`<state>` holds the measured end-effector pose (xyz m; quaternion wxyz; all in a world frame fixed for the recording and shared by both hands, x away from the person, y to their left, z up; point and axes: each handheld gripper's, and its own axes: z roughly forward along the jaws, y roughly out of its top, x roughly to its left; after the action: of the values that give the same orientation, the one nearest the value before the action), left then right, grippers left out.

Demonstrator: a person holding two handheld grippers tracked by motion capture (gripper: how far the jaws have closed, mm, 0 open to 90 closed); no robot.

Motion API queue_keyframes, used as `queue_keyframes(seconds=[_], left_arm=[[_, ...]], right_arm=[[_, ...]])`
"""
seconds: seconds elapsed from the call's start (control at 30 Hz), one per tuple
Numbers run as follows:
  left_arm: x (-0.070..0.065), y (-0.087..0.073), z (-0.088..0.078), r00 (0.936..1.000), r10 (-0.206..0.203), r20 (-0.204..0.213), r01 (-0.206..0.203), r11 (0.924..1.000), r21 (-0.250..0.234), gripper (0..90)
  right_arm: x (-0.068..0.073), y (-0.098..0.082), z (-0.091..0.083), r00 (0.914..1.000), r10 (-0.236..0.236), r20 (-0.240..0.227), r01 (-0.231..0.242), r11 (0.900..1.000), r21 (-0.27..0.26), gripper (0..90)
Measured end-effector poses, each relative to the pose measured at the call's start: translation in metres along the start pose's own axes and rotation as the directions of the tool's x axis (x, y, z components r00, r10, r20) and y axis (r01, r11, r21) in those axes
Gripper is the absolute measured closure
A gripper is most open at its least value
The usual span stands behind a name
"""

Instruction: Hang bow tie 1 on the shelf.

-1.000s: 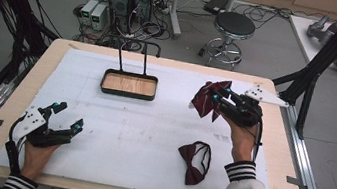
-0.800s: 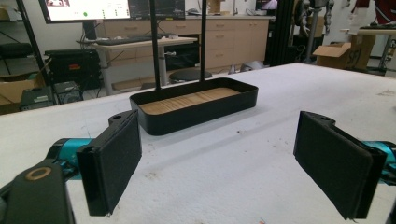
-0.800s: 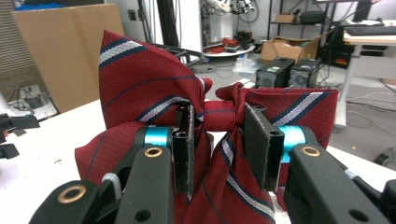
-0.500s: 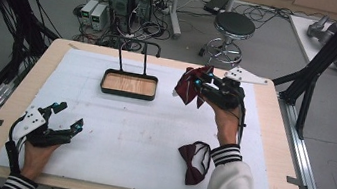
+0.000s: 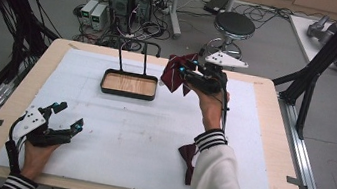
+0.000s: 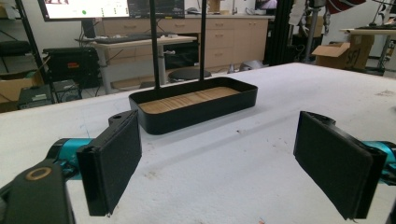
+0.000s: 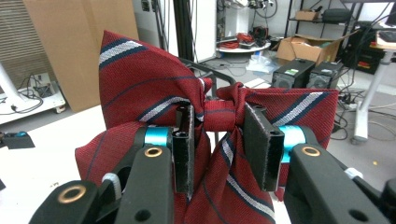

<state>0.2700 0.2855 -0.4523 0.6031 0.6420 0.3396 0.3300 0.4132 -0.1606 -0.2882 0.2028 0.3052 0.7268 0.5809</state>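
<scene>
box [image 6: 352, 53] print blurred — bow tie [image 7: 219, 116] unlabelled.

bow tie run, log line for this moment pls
right gripper: shut on bow tie, beside tray | left gripper: open, idle | second bow tie: on table

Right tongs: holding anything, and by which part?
Yes: the right tongs grip a dark red striped fabric bow tie at its centre knot.
</scene>
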Motion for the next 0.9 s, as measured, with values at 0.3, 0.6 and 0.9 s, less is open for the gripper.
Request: queue_keyframes(seconds=[0.3,0.6,0.9], left_arm=[[0.0,0.0,0.0,1.0,-0.009,-0.001,0.009,1.0,-0.004,15.6],[0.001,0.0,0.0,0.9999,-0.015,-0.002,0.015,0.9999,-0.006,15.5],[0.002,0.0,0.0,0.9998,-0.02,-0.004,0.02,0.9998,-0.006,15.5]], right_arm=[[0.002,0.013,0.027,0.9999,0.002,-0.013,-0.002,1.0,0.005,66.2],[0.001,0.014,0.044,0.9999,0.01,-0.012,-0.01,1.0,0.029,66.2],[0.002,0.018,0.059,0.9999,0.01,-0.004,-0.009,0.999,0.043,66.2]])
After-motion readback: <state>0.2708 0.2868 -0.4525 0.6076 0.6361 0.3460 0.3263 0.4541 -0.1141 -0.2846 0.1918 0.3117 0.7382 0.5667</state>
